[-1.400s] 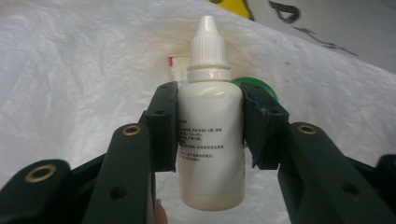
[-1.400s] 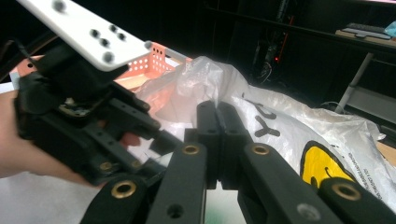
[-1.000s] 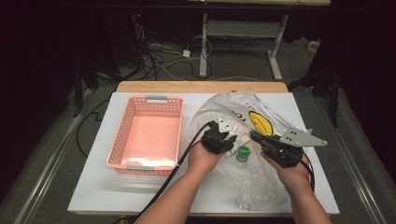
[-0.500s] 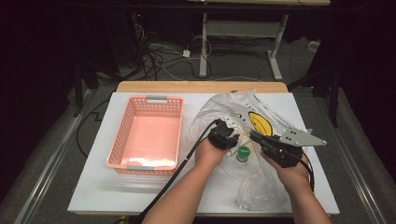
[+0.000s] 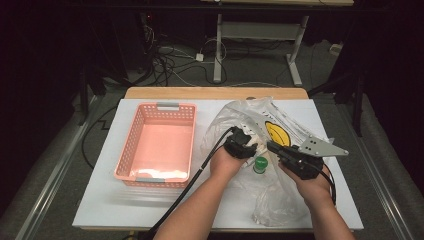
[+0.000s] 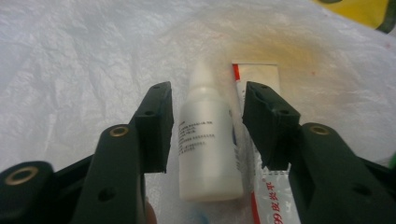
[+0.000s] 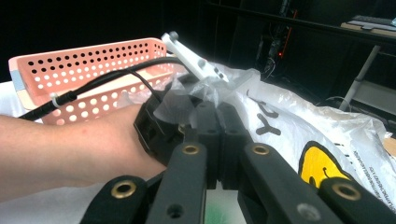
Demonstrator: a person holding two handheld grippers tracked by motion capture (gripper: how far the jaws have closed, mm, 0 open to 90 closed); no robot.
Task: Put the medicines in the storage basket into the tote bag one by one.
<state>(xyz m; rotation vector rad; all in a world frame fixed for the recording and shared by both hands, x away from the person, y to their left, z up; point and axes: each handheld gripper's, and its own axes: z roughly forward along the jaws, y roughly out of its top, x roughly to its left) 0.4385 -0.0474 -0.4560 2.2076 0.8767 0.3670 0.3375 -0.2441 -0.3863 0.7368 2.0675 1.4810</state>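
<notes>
On the white surface (image 5: pixel 100 200), the plastic bag (image 5: pixel 280 195) is lying beside the pink basket (image 5: pixel 155 145). The left claw (image 6: pixel 205 121) has been moving into the bag and its jaws have just been opening; they are now standing apart around the small white bottle (image 6: pixel 208 144), not pressing it, so a grab looks near. The right claw (image 7: pixel 219 140) is pinching the bag's film, jaws together.

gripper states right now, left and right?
Left tongs: open, jaws just been opening, straddling a small white bottle without pressing it.
Right tongs: shut on the clear plastic bag.
</notes>
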